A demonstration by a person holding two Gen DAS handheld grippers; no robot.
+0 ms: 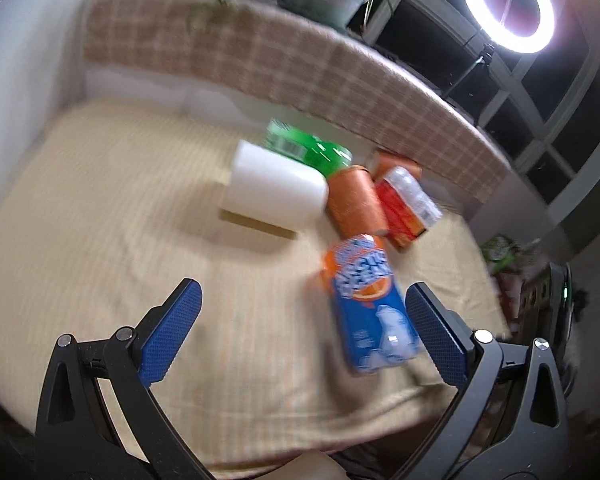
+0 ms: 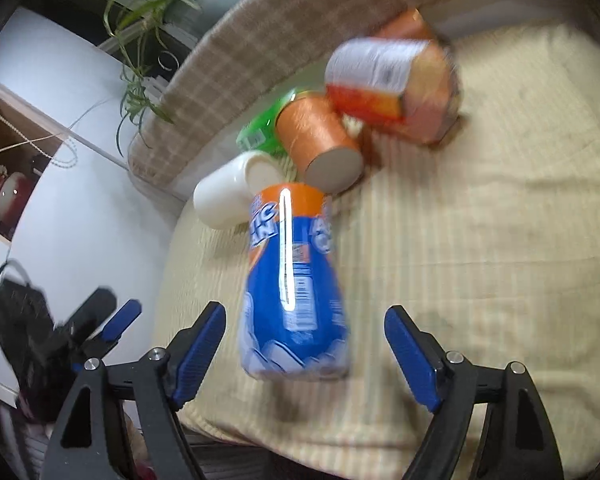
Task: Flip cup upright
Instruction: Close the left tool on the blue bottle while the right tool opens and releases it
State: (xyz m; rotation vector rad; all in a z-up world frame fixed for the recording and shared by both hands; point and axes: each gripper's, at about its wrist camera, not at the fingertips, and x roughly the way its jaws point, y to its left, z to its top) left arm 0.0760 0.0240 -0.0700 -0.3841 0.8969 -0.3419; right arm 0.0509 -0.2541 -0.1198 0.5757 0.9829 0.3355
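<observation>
Sitting between the right gripper's (image 2: 305, 336) spread jaws is the blue cup (image 2: 294, 284), untouched. Left gripper (image 1: 304, 312) gapes too, cup just inside its right finger.

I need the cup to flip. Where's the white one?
The white cup lies on its side mid-table in the left wrist view, beside the orange cup and in front of the green packet.

White cup (image 1: 275, 190); orange cup (image 1: 355, 201); blue-orange cup (image 2: 294, 280); green packet (image 1: 308, 148); beige striped cloth (image 1: 120, 208).

One white cup (image 1: 274, 190), one orange cup (image 1: 356, 202) — one blue bottle (image 1: 370, 304), one green packet (image 1: 312, 148); two orange packages (image 1: 406, 208).
</observation>
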